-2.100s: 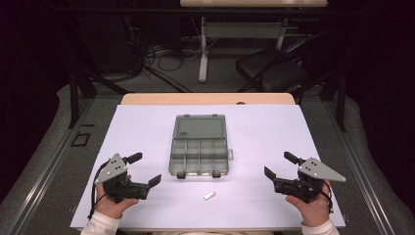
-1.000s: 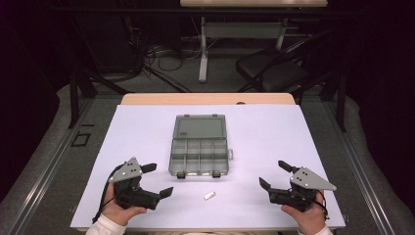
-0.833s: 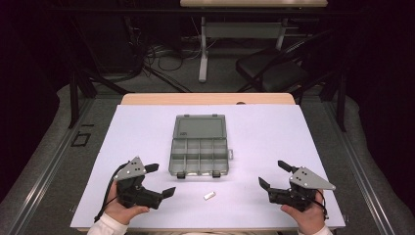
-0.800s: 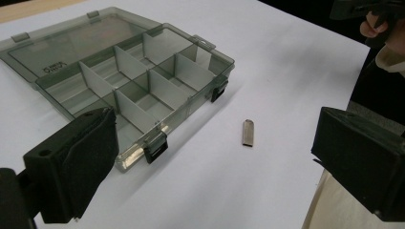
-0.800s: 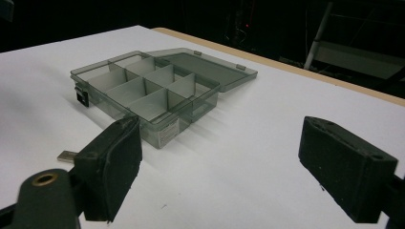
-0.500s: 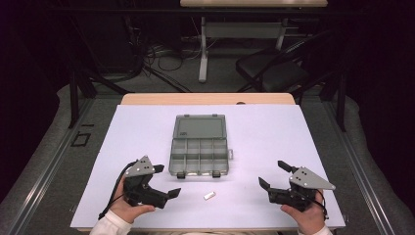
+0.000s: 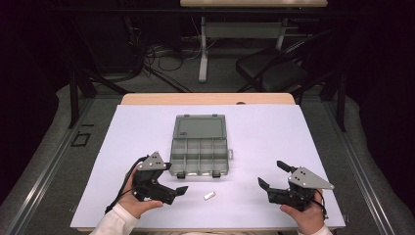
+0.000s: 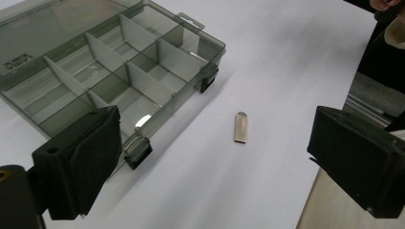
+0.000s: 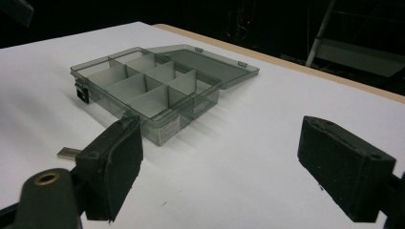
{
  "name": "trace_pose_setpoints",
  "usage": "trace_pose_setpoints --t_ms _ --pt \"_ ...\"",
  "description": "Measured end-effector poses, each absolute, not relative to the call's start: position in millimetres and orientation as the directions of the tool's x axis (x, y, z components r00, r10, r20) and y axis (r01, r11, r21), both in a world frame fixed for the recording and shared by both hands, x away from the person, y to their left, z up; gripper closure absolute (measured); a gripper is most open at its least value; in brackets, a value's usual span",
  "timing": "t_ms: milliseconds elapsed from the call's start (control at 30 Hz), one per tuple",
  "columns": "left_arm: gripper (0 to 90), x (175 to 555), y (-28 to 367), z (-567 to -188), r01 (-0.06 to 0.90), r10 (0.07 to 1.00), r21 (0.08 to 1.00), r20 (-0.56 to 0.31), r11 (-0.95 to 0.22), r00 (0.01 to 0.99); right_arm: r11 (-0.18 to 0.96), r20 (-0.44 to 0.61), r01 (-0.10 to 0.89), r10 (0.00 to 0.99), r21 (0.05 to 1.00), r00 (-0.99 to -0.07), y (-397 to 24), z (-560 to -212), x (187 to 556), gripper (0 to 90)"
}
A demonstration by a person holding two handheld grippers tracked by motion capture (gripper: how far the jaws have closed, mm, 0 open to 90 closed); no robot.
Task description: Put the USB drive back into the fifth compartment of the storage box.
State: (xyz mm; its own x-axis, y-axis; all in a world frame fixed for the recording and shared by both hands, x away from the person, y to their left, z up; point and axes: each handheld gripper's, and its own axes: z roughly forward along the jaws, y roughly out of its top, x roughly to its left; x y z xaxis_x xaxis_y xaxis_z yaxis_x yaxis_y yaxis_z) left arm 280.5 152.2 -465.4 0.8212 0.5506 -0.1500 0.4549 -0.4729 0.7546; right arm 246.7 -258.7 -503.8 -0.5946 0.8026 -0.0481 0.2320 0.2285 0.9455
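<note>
While left hand-held gripper [image 7: 172,179] angles toward metal piece [image 7: 209,196], jaws wide, empty.

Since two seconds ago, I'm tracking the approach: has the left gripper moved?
Yes. The left gripper has shifted right, toward the small metal piece and the organizer box.

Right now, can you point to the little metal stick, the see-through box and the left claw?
little metal stick [image 8: 241,127], left gripper view, middle of its flat body.
see-through box [image 7: 199,155], high view, a divider in its tray.
left claw [image 7: 174,178], high view, between its open fingertips.
</note>
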Motion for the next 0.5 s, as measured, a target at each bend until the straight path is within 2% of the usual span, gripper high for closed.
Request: trace_pose_setpoints --t_ms 500 --pt "4.9 288.5 128.3 -465.6 0.452 0.521 0.707 -0.138 -0.544 0.842 0.237 -0.053 0.233 0.799 0.943 -0.599 -257.7 -505.0 247.0 15.5"
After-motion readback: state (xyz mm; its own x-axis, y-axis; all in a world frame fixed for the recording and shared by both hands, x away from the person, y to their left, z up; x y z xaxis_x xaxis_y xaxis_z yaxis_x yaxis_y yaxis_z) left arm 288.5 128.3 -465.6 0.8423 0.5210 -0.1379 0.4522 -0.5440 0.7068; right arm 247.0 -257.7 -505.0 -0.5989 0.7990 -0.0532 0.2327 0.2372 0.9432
